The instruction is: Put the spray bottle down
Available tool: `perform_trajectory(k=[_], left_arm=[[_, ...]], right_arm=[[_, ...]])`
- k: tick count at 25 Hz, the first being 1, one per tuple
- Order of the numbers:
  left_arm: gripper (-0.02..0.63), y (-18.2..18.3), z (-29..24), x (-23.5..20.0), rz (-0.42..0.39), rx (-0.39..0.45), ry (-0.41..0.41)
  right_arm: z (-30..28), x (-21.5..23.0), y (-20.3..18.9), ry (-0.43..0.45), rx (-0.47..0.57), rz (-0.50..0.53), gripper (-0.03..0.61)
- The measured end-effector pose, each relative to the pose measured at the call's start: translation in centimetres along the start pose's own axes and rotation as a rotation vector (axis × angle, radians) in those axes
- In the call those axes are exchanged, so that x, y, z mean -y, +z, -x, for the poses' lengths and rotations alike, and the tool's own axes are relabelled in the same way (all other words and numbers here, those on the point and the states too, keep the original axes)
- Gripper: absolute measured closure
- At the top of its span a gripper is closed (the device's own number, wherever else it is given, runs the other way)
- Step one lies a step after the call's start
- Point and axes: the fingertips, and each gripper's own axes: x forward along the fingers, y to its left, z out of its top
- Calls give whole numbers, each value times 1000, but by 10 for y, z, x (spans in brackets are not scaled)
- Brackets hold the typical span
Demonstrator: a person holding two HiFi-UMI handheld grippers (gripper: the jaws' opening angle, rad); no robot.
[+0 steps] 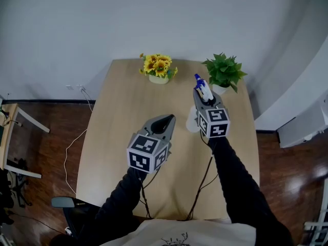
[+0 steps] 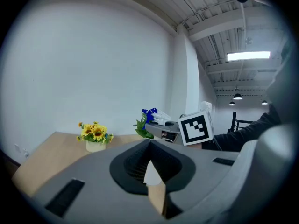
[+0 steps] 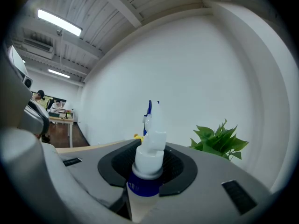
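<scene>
Your right gripper (image 1: 205, 98) is pinching the spray bottle (image 1: 202, 87) near the green plant (image 1: 224, 70). Your left gripper (image 1: 166, 120) jaws are pressing together, farther from it.

Open-plan office — a wooden table (image 1: 128, 137) with sunflowers (image 1: 158, 68) and a plant (image 1: 224, 72) stands against a white wall (image 1: 154, 19) on wood floor (image 1: 51, 132), under strip lights (image 2: 248, 56) and bare ceiling beams (image 3: 119, 6) — people (image 3: 56, 104) sit at a desk (image 3: 60, 118) beyond.

Wooden table (image 1: 118, 142) with sunflowers (image 1: 158, 68), potted plant (image 1: 224, 72)
</scene>
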Motion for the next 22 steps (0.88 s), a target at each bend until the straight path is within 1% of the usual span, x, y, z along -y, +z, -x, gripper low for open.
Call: perform_trajectory(k=[7, 13, 22], left_arm=[[598, -9, -9, -14, 18, -18, 4], [598, -15, -17, -23, 30, -28, 2], [598, -21, -24, -30, 37, -36, -2]], right_arm=[[-44, 3, -4, -15, 47, 50, 502], [-61, 5, -12, -27, 62, 40, 502], [-69, 5, -21, -26, 70, 21, 502]])
